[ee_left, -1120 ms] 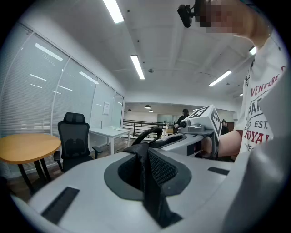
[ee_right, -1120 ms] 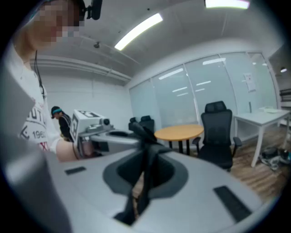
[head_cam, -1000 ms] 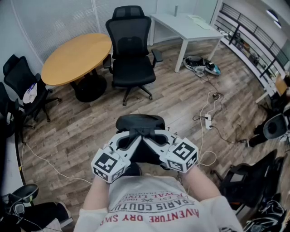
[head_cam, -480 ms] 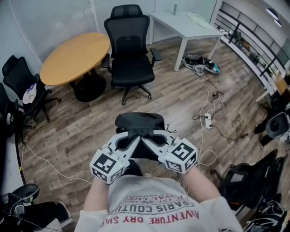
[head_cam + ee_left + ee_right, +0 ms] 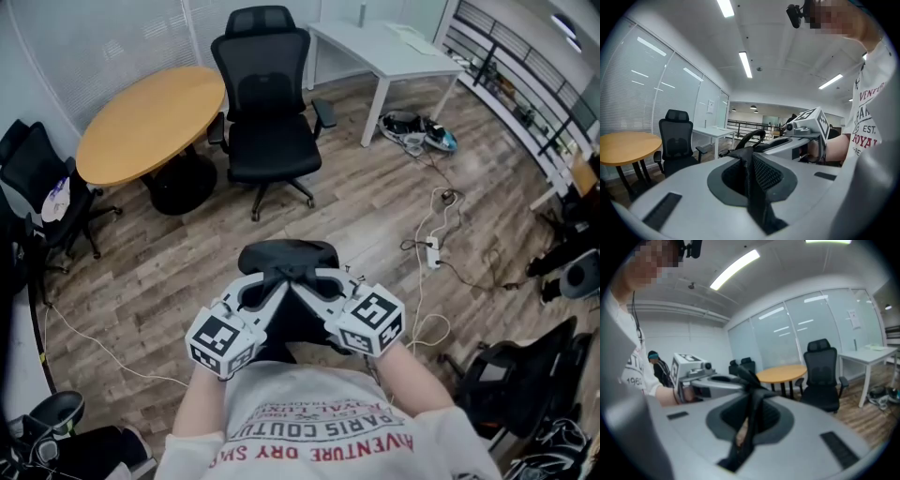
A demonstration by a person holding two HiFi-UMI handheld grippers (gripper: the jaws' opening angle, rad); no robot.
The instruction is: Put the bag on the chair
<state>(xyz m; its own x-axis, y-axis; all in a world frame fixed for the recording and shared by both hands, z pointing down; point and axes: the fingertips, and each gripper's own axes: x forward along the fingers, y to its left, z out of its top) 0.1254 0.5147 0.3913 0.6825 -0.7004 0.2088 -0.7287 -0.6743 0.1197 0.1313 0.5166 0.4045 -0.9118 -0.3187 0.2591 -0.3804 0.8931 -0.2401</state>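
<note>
A black bag [image 5: 287, 260] hangs in front of the person's chest, held off the floor by both grippers. My left gripper [image 5: 275, 285] is shut on a black webbing strap [image 5: 753, 174] of the bag, which runs between its jaws. My right gripper [image 5: 307, 281] is shut on another dark strap [image 5: 751, 420] of the same bag. The two grippers meet tip to tip over the bag. A black mesh office chair [image 5: 267, 117] stands further ahead on the wooden floor, its seat bare. It also shows as the chair [image 5: 675, 143] and the chair [image 5: 823, 376].
A round wooden table [image 5: 150, 114] stands left of the chair, a white desk [image 5: 386, 49] behind it to the right. Cables and a power strip [image 5: 432, 251] lie on the floor at right. More black chairs [image 5: 42, 183] sit at far left, dark bags [image 5: 511, 375] at lower right.
The table and the chair have slid slightly left in the head view. Both grippers keep the same hold on the bag, which stays in front of the chest.
</note>
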